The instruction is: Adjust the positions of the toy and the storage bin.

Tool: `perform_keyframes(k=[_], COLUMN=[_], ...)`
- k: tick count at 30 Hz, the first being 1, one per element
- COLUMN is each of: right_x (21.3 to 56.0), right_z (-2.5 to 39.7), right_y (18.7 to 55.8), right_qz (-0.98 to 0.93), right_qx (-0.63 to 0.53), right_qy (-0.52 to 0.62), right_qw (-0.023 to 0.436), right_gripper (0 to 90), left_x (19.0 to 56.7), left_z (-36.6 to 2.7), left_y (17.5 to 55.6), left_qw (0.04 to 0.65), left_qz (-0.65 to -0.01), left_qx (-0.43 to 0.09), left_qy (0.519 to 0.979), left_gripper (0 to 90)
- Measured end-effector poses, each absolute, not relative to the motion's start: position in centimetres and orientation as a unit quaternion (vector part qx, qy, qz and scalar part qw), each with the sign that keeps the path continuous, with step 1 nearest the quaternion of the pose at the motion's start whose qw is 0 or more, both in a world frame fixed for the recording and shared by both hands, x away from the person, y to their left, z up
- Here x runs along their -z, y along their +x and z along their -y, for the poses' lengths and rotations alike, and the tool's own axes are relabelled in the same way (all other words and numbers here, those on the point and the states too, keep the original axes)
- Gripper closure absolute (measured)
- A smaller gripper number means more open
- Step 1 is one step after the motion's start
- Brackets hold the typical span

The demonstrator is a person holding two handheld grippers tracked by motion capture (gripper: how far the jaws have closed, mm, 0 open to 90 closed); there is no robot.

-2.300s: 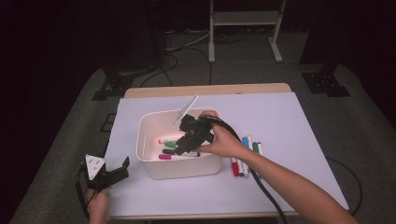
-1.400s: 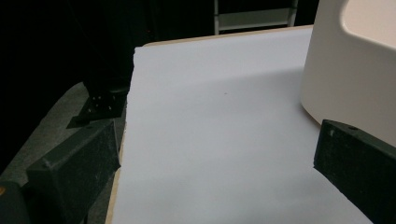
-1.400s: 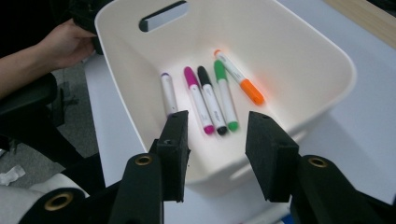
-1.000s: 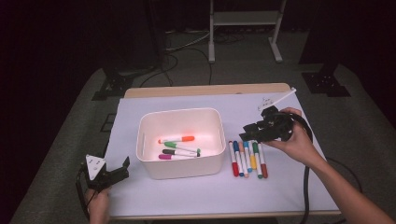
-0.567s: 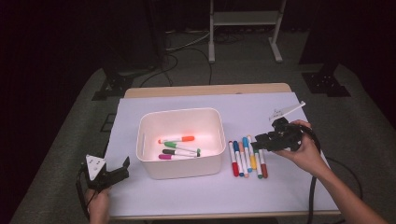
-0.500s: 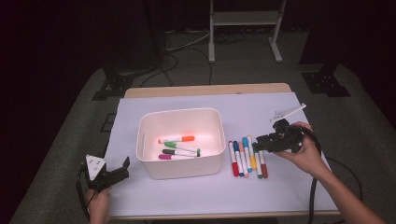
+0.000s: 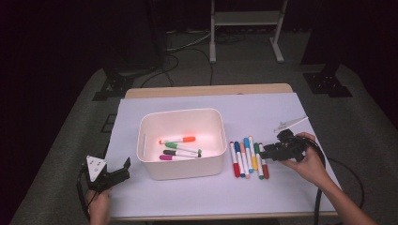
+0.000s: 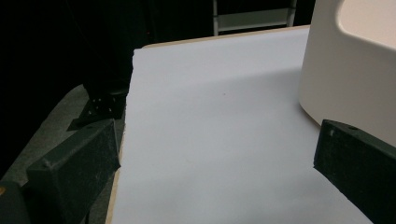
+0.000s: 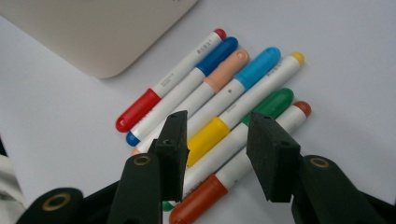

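A white bin [image 7: 178, 113] stands mid-table with an orange marker [image 7: 177, 139], a green marker [image 7: 182, 147] and a pink marker [image 7: 172, 157] among those inside. Just right of it lies a row of markers [image 7: 248, 157]. My right gripper [image 7: 266, 153] is low at the row's right side, open; in the right gripper view its jaws [image 9: 219, 123] straddle the yellow marker [image 9: 210, 135] and the green marker [image 9: 275, 101], gripping nothing. My left gripper [image 7: 123, 171] rests near the front left corner, wide open [image 8: 215, 154] and empty, with the bin's wall [image 8: 355, 70] to its right.
A white sheet [image 7: 256, 108] covers the table, whose wooden far edge [image 7: 206, 90] shows behind it. The table's left edge [image 8: 123, 140] runs close by the left gripper. Cables and stand feet [image 7: 244, 51] lie on the dark floor beyond.
My right gripper has left the bin, swung out to the right and come down to the row of markers. The left gripper has not moved.
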State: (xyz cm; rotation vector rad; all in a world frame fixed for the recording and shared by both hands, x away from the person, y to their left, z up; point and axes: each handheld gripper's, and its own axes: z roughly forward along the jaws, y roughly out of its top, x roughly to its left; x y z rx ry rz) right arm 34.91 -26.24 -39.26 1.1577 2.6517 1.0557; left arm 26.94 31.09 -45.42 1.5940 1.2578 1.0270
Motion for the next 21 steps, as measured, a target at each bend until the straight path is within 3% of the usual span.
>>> perform_keyframes(k=[21], right_x=[41.9], right_z=[26.4], right_y=[35.5], right_qz=[-0.859], right_qx=[-0.312], right_qy=[0.403], right_qw=[0.057], right_gripper=[57.6], left_x=[45.4], left_z=[-31.1], left_y=[26.9], left_qw=[0.421], left_qz=[-0.501], left_qx=[-0.408], left_qy=[0.636], left_gripper=[0.0])
